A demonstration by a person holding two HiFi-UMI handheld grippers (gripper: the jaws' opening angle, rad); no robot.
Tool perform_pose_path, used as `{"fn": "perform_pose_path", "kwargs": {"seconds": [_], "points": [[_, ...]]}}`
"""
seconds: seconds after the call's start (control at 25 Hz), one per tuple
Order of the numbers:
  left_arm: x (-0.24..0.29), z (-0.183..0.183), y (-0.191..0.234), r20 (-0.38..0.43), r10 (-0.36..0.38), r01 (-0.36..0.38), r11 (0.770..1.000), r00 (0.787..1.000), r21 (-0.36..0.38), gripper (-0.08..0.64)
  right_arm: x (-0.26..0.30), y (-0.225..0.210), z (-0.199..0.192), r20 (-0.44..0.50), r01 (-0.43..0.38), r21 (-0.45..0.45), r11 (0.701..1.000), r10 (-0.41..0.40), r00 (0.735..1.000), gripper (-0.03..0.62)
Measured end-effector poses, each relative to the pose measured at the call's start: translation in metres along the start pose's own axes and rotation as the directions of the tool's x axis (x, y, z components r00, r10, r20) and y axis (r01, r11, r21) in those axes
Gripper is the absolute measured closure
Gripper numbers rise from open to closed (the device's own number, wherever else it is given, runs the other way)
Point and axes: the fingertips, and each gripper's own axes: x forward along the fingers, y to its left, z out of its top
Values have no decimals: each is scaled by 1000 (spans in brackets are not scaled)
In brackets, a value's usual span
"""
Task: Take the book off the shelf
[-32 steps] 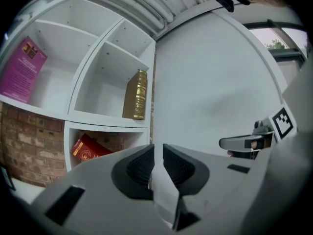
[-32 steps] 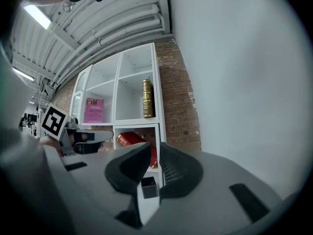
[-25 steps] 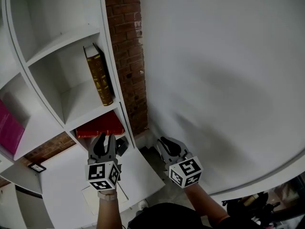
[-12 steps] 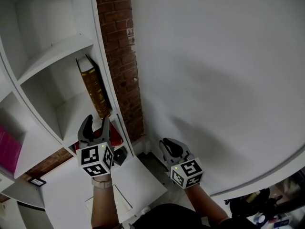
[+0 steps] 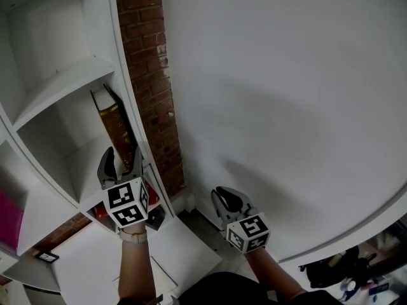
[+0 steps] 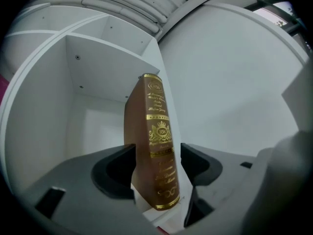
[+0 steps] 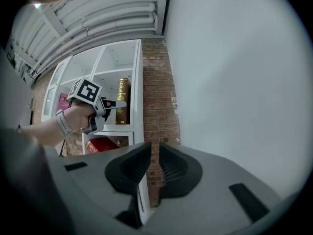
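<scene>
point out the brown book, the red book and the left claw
brown book (image 6: 157, 131), left gripper view, on its gilt spine
red book (image 7: 100, 145), right gripper view, on its red face
left claw (image 5: 122, 161), head view, midway between its fingertips

The brown book with a gilt-stamped spine stands upright at the right side of a white shelf compartment.

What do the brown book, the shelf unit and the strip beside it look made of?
Brown book: leather or leatherette binding, slight sheen, gilt-stamped lettering and crest on the spine; real or imitation can't be told.
Shelf unit: white painted or laminated board, smooth matte, small holes in the panel.
Strip: exposed red brick, rough, pale mortar joints.
</scene>
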Motion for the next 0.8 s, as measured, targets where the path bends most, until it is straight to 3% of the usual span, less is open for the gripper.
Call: {"fn": "perform_pose_path", "kwargs": {"seconds": [0.48, 0.8], "points": [[3, 1, 13, -6, 60, -59, 996, 998, 66, 293, 11, -1, -2, 1, -16, 8, 1000, 16, 1000, 534], [-12, 3, 36, -6, 123, -122, 990, 992, 64, 307, 14, 10, -4, 0, -50, 8, 999, 50, 999, 534]]}}
